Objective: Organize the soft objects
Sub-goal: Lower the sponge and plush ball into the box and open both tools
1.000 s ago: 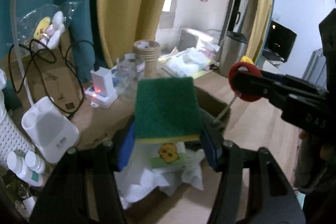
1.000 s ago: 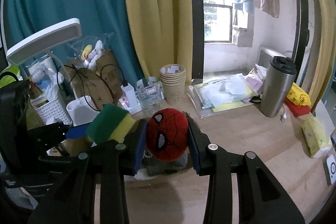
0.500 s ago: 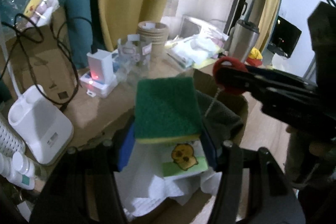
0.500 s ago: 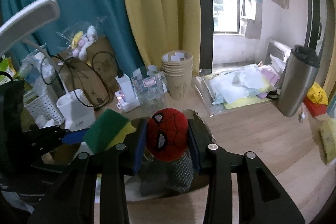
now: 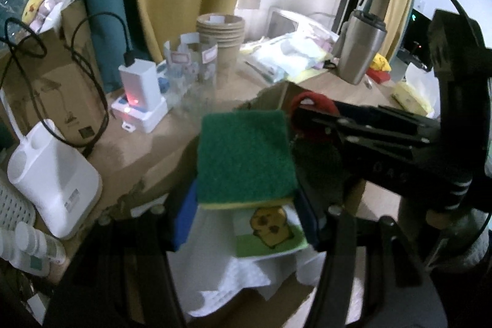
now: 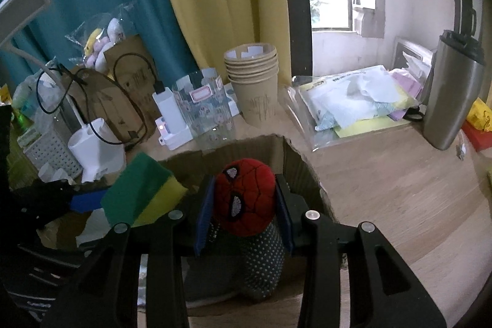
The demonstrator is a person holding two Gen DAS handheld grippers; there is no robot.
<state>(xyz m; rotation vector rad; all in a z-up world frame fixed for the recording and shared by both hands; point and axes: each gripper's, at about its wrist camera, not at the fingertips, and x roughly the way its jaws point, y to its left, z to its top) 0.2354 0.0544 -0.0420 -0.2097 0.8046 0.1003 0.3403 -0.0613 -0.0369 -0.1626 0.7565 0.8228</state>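
Observation:
My left gripper (image 5: pixel 246 205) is shut on a green and yellow sponge (image 5: pixel 244 156), its blue pads pressing the sponge's two sides. The sponge hangs over an open cardboard box (image 6: pixel 246 143). Below it in the box lie a white cloth (image 5: pixel 221 266) and a card with a yellow cartoon (image 5: pixel 270 231). My right gripper (image 6: pixel 244 211) is shut on a red spider-mask plush ball (image 6: pixel 244 195), just above a dark dotted cloth (image 6: pixel 261 260) in the same box. The two grippers are side by side, the sponge (image 6: pixel 138 189) to the left of the plush.
Behind the box stand stacked paper cups (image 6: pixel 252 76), a clear plastic container (image 6: pixel 203 109), a white charger (image 6: pixel 169 109) and a white lamp base (image 6: pixel 95 146). To the right are a bag of papers (image 6: pixel 353 94), a steel tumbler (image 6: pixel 452 94) and bare wooden tabletop (image 6: pixel 399 189).
Both grippers have sunk toward the box and tilted further down. The plush now hangs low in the box opening over the dotted cloth. Both grips are unchanged.

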